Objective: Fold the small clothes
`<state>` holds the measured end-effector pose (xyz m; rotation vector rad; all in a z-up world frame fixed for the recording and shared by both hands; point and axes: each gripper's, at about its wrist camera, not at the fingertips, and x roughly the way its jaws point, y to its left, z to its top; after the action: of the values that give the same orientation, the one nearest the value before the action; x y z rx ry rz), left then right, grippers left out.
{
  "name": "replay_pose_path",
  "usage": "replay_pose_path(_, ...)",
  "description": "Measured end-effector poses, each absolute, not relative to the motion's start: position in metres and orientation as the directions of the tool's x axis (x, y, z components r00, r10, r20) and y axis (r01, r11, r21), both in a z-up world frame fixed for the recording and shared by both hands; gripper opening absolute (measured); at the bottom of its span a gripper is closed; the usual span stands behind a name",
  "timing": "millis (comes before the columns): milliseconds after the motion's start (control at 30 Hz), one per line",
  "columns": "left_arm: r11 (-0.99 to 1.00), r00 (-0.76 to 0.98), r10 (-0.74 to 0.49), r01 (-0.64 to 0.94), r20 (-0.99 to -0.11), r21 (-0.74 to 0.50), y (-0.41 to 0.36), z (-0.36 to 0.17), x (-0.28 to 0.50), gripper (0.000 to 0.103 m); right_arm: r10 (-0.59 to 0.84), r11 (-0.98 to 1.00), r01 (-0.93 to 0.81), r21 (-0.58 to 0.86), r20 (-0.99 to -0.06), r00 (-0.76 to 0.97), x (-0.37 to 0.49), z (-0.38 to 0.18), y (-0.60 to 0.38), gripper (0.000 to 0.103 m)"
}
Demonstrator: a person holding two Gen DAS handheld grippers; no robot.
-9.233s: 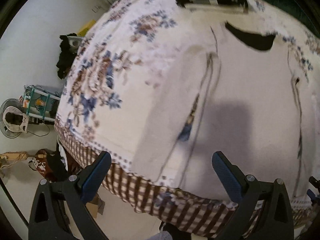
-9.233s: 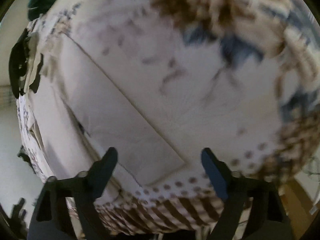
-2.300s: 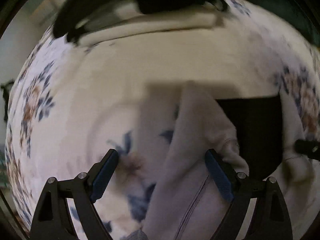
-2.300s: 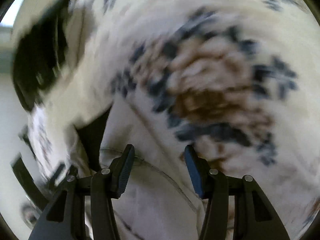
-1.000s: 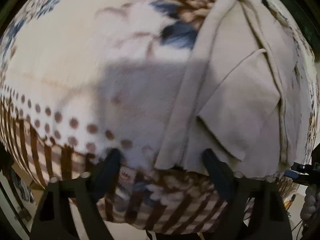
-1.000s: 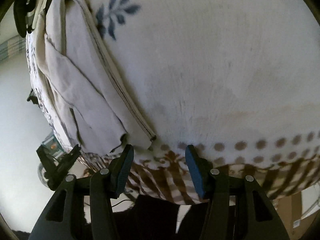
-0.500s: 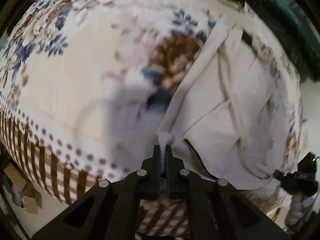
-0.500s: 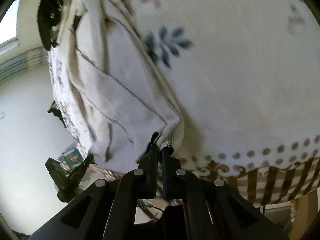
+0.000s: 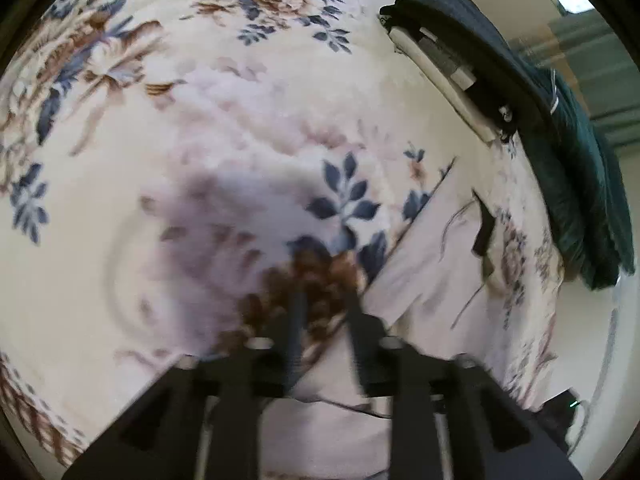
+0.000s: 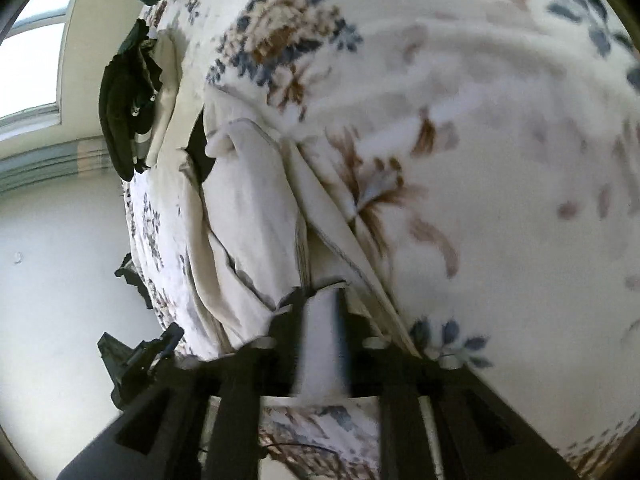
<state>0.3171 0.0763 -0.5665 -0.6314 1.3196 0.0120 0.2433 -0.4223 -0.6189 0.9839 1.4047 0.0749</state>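
1. At the left, the left gripper (image 9: 324, 320) hangs low over the flowered blanket (image 9: 160, 200). Its fingers are blurred and show a gap with the brown flower pattern visible between them, so I cannot tell whether they still pinch cloth. The pale garment (image 9: 436, 280) lies just right of them and runs under the gripper body.
2. In the middle, the garment (image 10: 252, 208) lies on the blanket (image 10: 480, 160) as a long, narrow bundle, sides already turned in, stretching from the near edge toward the far end. That shape suits a lengthwise fold next, I judge.
3. On the right, the right gripper (image 10: 320, 320) has its jaws closed on the garment's near hem; a strip of pale cloth stands between the fingers. Holding a near corner lets the person lift the hem toward the far end.
4. Far off, dark clothes (image 9: 520, 100) lie on the blanket's edge, out of the way.
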Motion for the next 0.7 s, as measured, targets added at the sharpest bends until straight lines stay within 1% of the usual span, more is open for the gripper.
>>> replay_pose_path(33, 0.847, 0.258, -0.331, -0.342, -0.908, -0.406, 0.078, -0.568, 0.309, 0.049, 0.553, 0.660, 0.474, 0.583, -0.804, 0.218, 0.242, -0.615, -0.423, 0.053)
replay_pose_path(67, 0.858, 0.248, -0.327, -0.328, -0.912, -0.397, 0.078, -0.569, 0.302, 0.054, 0.544, 0.678, 0.459, 0.574, -0.812, 0.212, 0.241, -0.614, -0.425, 0.053)
replay_pose_path(167, 0.899, 0.183, -0.305, -0.269, -0.935, -0.346, 0.072, -0.580, 0.279, 0.054, 0.513, 0.740, 0.409, 0.535, -0.841, 0.172, 0.238, -0.612, -0.418, 0.053)
replay_pose_path(267, 0.913, 0.108, -0.322, -0.229, -0.941, -0.338, 0.061, -0.598, 0.261, 0.054, 0.512, 0.780, 0.353, 0.517, -0.851, 0.116, 0.235, -0.618, -0.407, 0.053)
replay_pose_path(333, 0.927, 0.077, -0.313, -0.194, -0.947, -0.322, 0.051, -0.606, 0.252, 0.054, 0.509, 0.800, 0.316, 0.509, -0.856, 0.092, 0.235, -0.622, -0.398, 0.053)
replay_pose_path(367, 0.932, 0.074, -0.305, -0.180, -0.949, -0.314, 0.046, -0.606, 0.250, 0.052, 0.502, 0.812, 0.301, 0.499, -0.862, 0.075, 0.236, -0.624, -0.393, 0.053)
replay_pose_path(400, 0.936, 0.083, -0.302, -0.161, -0.950, -0.312, 0.041, -0.606, 0.247, 0.052, 0.496, 0.822, 0.288, 0.492, -0.866, 0.064, 0.237, -0.626, -0.389, 0.053)
replay_pose_path(433, 0.942, 0.104, -0.294, -0.140, -0.950, -0.307, 0.036, -0.605, 0.246, 0.049, 0.490, 0.830, 0.275, 0.485, -0.870, 0.056, 0.238, -0.628, -0.385, 0.053)
replay_pose_path(467, 0.945, 0.128, -0.291, -0.112, -0.948, -0.306, 0.030, -0.602, 0.245, 0.020, 0.485, 0.836, 0.265, 0.480, -0.873, 0.050, 0.239, -0.629, -0.382, 0.053)
replay_pose_path(500, 0.953, 0.128, -0.274, -0.097, -0.953, -0.287, 0.026, -0.602, 0.245, 0.005, 0.481, 0.842, 0.251, 0.477, -0.875, 0.048, 0.240, -0.630, -0.378, 0.052)
replay_pose_path(533, 0.957, 0.125, -0.265, -0.092, -0.956, -0.277, 0.023, -0.603, 0.245, 0.004, 0.462, 0.856, 0.232, 0.461, -0.885, 0.057, 0.240, -0.630, -0.373, 0.044)
replay_pose_path(567, 0.957, 0.136, -0.263, -0.090, -0.955, -0.277, 0.022, -0.601, 0.245, 0.004, 0.449, 0.866, 0.218, 0.451, -0.892, 0.059, 0.240, -0.629, -0.370, 0.020)
replay_pose_path(600, 0.956, 0.163, -0.261, -0.092, -0.951, -0.278, 0.023, -0.595, 0.244, 0.003, 0.429, 0.879, 0.203, 0.432, -0.901, 0.058, 0.240, -0.628, -0.366, 0.009)
replay_pose_path(667, 0.952, 0.192, -0.269, -0.094, -0.944, -0.290, 0.024, -0.587, 0.243, 0.003, 0.426, 0.881, 0.196, 0.431, -0.902, 0.068, 0.238, -0.624, -0.362, 0.003)
replay_pose_path(700, 0.951, 0.206, -0.267, -0.100, -0.941, -0.292, 0.027, -0.582, 0.241, 0.003, 0.418, 0.884, 0.195, 0.425, -0.905, 0.077, 0.236, -0.621, -0.361, 0.003)
